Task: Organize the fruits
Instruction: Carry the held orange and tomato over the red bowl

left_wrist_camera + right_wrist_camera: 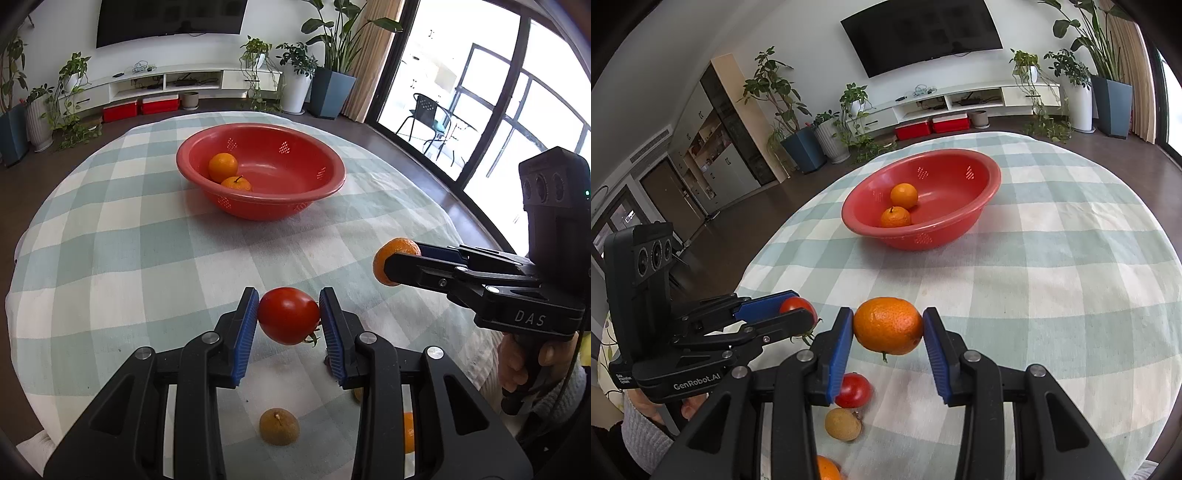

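At lower centre of its own view, my left gripper point(288, 316) is clamped on a red tomato point(288, 315), lifted above the checked tablecloth point(110, 258). My right gripper point(888, 328) squeezes an orange point(888, 325) between its blue pads point(839, 350). The red bowl point(982, 192), upper centre, holds two oranges point(904, 195). Low in the right view, a second tomato point(854, 390), a brownish fruit point(842, 424) and another orange point(827, 469) lie on the cloth.

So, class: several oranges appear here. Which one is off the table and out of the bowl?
The orange clamped in the right gripper. Two others sit inside the red bowl; another lies on the tablecloth.
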### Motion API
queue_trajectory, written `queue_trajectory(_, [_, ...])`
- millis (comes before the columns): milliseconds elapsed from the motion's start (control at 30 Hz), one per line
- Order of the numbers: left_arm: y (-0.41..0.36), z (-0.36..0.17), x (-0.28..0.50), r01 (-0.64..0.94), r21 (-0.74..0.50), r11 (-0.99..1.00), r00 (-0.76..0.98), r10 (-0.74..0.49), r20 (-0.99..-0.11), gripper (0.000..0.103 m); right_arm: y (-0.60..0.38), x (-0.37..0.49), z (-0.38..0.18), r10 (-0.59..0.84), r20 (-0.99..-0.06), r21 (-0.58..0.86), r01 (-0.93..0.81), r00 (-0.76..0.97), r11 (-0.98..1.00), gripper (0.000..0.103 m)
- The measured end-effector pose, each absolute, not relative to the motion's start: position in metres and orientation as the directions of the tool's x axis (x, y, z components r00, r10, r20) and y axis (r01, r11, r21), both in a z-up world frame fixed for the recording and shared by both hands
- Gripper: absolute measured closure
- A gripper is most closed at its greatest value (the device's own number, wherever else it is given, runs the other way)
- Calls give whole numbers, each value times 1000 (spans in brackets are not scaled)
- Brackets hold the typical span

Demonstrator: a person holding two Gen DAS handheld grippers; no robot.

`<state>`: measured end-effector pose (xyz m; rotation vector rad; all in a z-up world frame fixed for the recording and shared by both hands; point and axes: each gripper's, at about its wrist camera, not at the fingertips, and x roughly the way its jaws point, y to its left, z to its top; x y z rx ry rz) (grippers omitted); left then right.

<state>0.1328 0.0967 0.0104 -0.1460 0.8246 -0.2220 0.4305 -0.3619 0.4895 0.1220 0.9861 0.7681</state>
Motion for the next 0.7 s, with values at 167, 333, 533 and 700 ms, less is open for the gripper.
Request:
queue_trajectory(167, [99,13,140,139,-225,965,656,-259,-708,71,-359,434,490,636,-706,429,-526,312,734,62])
queue_trajectory(333, [100,16,147,140,-227,964,658,-262,-706,71,-356,438,491,636,-706,431,-525,310,734,61])
queue_trajectory(533, [101,19,157,143,-228,963,660,-265,-703,71,-353,442,492,636,-705,430,-525,313,734,61])
queue_trajectory(700, [101,26,167,150,-226,962,667,-267,-695,71,-348,450,497,643,-696,435,-525,319,731,61])
